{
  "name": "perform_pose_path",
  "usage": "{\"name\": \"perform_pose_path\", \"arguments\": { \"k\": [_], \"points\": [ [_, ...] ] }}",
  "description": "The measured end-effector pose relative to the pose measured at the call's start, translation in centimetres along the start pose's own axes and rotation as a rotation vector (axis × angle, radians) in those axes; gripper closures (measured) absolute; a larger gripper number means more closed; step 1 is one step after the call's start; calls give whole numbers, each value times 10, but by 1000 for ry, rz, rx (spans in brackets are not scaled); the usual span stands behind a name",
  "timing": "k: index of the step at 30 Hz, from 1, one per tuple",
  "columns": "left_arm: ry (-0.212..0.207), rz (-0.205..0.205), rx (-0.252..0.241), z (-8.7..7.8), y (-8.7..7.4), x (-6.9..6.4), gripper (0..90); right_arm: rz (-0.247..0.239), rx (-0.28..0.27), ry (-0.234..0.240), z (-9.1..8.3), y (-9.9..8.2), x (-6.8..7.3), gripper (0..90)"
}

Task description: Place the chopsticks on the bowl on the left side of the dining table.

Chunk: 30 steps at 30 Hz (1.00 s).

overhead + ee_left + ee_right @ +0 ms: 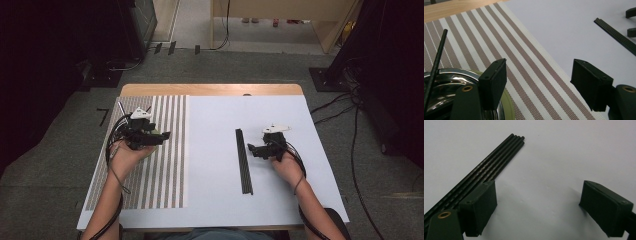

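White bench (210, 200): both the left gripper (161, 137) and right gripper (251, 149) gaped empty; next, probably, pinching one rod from the bundle of black rods (243, 161).

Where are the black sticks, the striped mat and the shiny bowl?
black sticks (243, 160): high view, middle of the bundle's length.
striped mat (529, 65): left gripper view, bare stripes between the jaws.
shiny bowl (446, 85): left gripper view, its reflective inner wall.
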<state>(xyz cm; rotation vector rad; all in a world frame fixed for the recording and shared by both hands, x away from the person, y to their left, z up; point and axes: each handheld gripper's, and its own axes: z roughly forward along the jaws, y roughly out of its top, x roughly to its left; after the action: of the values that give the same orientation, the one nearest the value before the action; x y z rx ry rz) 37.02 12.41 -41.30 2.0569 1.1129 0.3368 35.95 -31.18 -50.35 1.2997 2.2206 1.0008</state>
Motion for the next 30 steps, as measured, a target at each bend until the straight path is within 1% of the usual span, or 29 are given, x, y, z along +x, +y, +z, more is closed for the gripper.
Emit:
{"name": "perform_pose_path", "arguments": {
  "k": [7,8,10,11,12,16,25,30],
  "points": [
    [6,11,4,5,0,-6,279,0,0,0,0,0,0,136],
    [6,17,8,6,0,-6,279,0,0,0,0,0,0,136],
    [4,15,6,8,-1,-8,276,0,0,0,0,0,0,136],
    [3,26,10,10,-1,-9,276,0,0,0,0,0,0,136],
    [4,22,10,11,-1,-11,275,0,0,0,0,0,0,136],
    [5,38,11,15,-1,-15,272,0,0,0,0,0,0,136],
    [-3,52,12,21,-2,-23,256,0,0,0,0,0,0,136],
    [0,58,12,24,-2,-26,249,0,0,0,0,0,0,136]
  ]
}}
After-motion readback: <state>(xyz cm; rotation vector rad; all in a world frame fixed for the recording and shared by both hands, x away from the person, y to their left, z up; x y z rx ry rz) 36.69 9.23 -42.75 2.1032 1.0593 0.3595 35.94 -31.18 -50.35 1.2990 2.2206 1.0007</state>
